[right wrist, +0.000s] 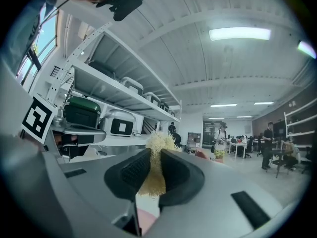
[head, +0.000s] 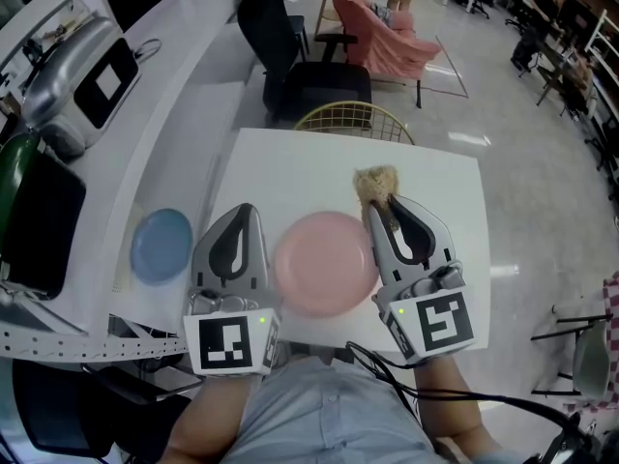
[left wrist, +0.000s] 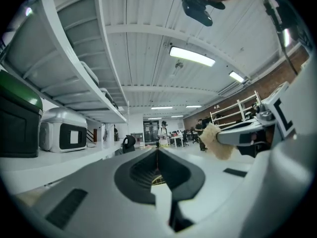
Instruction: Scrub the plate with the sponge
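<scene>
Left tongs (head: 243, 211) are pressed together with nothing between them; the left gripper view shows the pads meeting on bare air. Right tongs (head: 380, 209) are pinching the sponge (head: 375, 182), a pale, fibrous tuft caught by its near part between the ribbed pads, with the loose end bushing out past the tips.

The pink plate (head: 324, 264) lies flat on the white surface (head: 435, 191), between my two grippers and held by neither. I read that as deliberate: the plate sits where both hands can reach it, the scrubbing hand already has its tool, and the empty hand is beside the rim, free to steady it. A blue plate (head: 162, 245) sits further left, well apart, and I take it to be no part of this.

As for the sponge, its long axis runs in line with the right tongs, pointing away from me toward the far edge of the surface. It is beyond the plate's far right rim, not over its face. Whether it touches the surface I cannot tell. To scrub, I judge the working end must be swung left and brought down onto the plate.
</scene>
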### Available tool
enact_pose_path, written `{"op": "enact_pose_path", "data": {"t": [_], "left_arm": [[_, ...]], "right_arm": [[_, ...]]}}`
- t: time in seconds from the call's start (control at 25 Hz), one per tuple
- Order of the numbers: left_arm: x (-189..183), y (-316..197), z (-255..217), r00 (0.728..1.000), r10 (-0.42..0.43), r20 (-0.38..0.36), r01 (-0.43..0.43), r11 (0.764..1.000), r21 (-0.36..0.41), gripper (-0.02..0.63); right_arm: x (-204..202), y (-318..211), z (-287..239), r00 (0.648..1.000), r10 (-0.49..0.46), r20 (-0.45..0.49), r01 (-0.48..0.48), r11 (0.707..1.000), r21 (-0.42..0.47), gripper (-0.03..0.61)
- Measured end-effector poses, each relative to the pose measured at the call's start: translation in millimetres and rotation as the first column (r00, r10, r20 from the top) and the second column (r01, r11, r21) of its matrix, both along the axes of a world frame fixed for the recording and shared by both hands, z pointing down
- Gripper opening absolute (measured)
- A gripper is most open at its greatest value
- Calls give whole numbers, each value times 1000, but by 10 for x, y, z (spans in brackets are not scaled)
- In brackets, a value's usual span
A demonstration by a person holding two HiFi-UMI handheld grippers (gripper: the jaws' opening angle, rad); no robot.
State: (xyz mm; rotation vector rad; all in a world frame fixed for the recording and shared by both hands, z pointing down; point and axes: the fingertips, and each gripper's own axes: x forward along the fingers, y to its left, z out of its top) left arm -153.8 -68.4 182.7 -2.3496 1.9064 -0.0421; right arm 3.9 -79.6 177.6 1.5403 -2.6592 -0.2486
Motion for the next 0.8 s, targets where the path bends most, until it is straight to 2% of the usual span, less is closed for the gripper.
{"op": "enact_pose_path", "data": {"t": [0.24, 0.8], "left_arm": [[-48, -14, -16, 999, -5, 34, 4, 999, 31, 15], [-39, -56, 11, 999, 8, 45, -9, 1000, 27, 15]], "right_arm": [[14, -9, -10, 1000, 3, -5, -3, 1000, 5, 67], [46, -26, -27, 1000, 14, 6, -14, 1000, 11, 67]]}}
